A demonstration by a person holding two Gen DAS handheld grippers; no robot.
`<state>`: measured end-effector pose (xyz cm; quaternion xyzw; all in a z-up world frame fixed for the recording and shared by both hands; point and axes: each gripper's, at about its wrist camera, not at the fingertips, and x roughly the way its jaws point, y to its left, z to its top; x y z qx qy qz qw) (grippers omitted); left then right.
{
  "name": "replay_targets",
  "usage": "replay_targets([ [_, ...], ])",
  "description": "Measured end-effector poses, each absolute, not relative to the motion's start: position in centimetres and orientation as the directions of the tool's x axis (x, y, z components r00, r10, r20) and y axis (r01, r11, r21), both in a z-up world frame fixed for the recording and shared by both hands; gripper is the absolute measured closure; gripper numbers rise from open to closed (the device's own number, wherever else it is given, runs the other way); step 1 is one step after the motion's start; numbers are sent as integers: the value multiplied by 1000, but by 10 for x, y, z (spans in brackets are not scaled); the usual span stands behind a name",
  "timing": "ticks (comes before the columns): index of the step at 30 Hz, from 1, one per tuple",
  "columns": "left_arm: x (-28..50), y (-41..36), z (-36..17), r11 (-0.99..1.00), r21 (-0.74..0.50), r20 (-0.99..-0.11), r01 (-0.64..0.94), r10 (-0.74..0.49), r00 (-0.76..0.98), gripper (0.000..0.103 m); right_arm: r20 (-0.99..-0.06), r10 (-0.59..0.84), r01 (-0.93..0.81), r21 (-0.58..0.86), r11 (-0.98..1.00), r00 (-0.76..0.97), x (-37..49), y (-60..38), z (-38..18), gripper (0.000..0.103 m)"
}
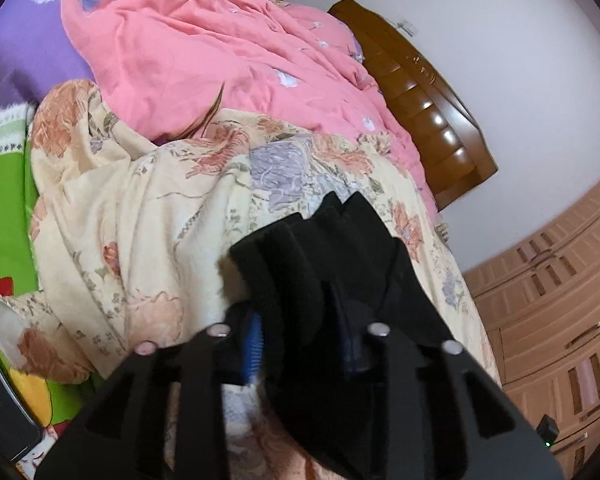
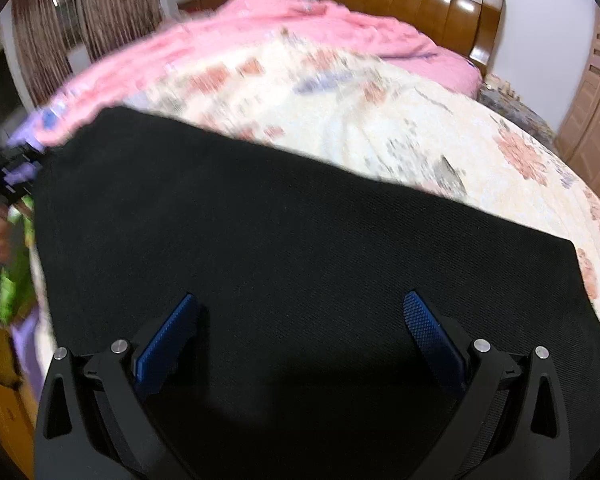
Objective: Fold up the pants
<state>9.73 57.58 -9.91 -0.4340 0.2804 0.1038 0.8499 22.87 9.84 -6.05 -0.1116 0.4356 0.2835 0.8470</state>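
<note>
The black pants (image 2: 284,232) lie spread flat across the cream floral quilt (image 2: 440,136) in the right wrist view, filling its lower half. My right gripper (image 2: 300,308) is open just above them, blue pads (image 2: 166,340) wide apart, holding nothing. In the left wrist view my left gripper (image 1: 304,344) is shut on a bunched, folded end of the black pants (image 1: 332,256), which stands up between the blue pads (image 1: 254,340) over the floral quilt (image 1: 148,216).
A pink duvet (image 1: 220,52) is heaped behind the quilt. A wooden headboard (image 1: 428,104) stands at the bed's far end, a wooden wardrobe (image 1: 560,304) to the right. A green printed sheet (image 1: 4,216) lies at the left. Curtains (image 2: 48,28) hang at the far left.
</note>
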Motion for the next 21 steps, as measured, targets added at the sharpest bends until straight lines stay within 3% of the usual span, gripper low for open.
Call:
replay_targets([
  [2,98,575,-101,600,-691,-553,-402,-81,829,57,-782,435,-586,112,803,447,226,102,-52,4],
  [5,106,567,-97,650,-638,-578,-412,-51,815,57,-779,484,-623,157,766,400,225,122,-47,4],
  [7,109,564,-95,660,-627,-584,-414,-46,810,75,-790,491,-648,161,744,368,224,142,-49,4],
  [10,102,558,-83,666,-617,-573,-420,-14,820,90,-797,502,-666,175,725,337,222,161,-54,4],
  [13,91,535,-51,735,-550,-542,-397,48,839,91,-809,503,-681,185,708,304,222,174,-61,4],
  [17,83,483,3,860,-389,-467,-330,125,875,92,-850,380,-709,10,705,366,213,194,-71,4],
  [21,79,445,40,911,-344,-392,-228,81,917,92,-848,362,-706,-20,708,387,210,194,-74,4],
])
